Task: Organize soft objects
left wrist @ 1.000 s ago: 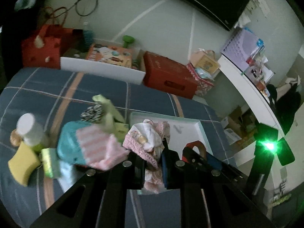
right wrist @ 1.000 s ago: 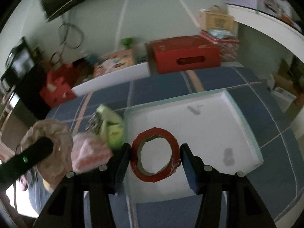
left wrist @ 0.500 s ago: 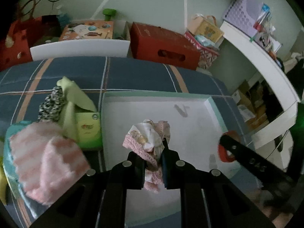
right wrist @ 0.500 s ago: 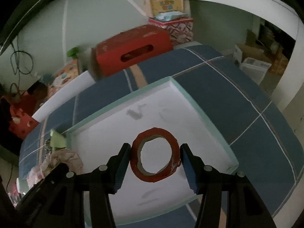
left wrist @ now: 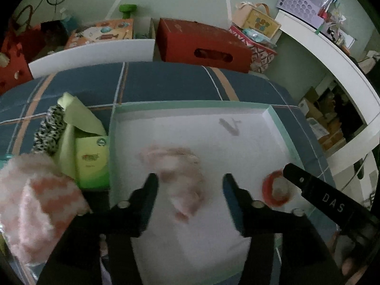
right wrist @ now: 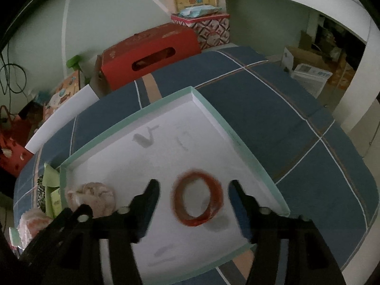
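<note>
Left wrist view shows my left claw (left wrist: 188,185) spread wide and empty above the blurred pink crumpled cloth bundle (left wrist: 180,178) at frame centre, inside the shallow white mint-rimmed cardboard tray (left wrist: 190,105), and my right claw (right wrist: 193,196) gapes likewise around the red fabric ring (right wrist: 198,200), both apparently dropped for sorting.

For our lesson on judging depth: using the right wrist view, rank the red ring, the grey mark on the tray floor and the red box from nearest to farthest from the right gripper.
1. Red ring: in the tray, between the open fingers of the right gripper.
2. Grey mark: farther in on the tray floor, to the left.
3. Red box: beyond the blue cloth, by the wall.
</note>
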### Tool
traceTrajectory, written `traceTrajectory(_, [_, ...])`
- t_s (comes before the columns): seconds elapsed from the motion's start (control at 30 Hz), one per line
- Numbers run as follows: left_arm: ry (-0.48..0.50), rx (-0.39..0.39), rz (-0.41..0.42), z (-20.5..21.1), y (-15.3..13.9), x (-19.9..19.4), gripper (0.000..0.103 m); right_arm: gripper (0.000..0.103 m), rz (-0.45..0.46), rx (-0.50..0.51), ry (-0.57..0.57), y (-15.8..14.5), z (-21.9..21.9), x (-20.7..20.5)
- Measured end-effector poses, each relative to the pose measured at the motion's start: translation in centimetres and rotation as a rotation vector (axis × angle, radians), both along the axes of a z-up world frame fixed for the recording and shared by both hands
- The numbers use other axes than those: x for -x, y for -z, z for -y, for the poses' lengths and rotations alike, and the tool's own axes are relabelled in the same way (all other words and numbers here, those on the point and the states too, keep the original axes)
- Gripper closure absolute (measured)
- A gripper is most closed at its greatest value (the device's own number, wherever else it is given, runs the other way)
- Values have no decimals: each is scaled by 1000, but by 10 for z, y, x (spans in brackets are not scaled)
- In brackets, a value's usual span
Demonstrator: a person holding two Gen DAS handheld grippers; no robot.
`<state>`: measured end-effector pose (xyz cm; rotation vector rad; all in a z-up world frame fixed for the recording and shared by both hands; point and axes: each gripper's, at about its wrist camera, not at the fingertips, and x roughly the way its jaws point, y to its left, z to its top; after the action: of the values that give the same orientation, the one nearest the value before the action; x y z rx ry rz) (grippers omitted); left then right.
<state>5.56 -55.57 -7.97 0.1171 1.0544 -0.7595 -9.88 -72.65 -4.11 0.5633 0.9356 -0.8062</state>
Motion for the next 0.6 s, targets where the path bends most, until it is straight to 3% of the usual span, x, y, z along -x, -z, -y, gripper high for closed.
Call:
traceTrajectory(0.2, [-46, -34, 49, -19, -23, 3, 19, 13, -17, 33, -41, -7, -11, -2])
traceTrajectory(0.3, [-90, -71, 87, -35, -37, 5, 11, 13, 34, 29, -67, -15, -18, -2])
traceTrajectory(0.4, [-106, -52, 108, -47, -51, 6, 11, 7, 59, 54, -87, -24, -24, -4])
traceTrajectory(0.6, [-147, -37, 165, -75, -76, 5, 9, 7, 119, 136, -148, -45, -45, -9])
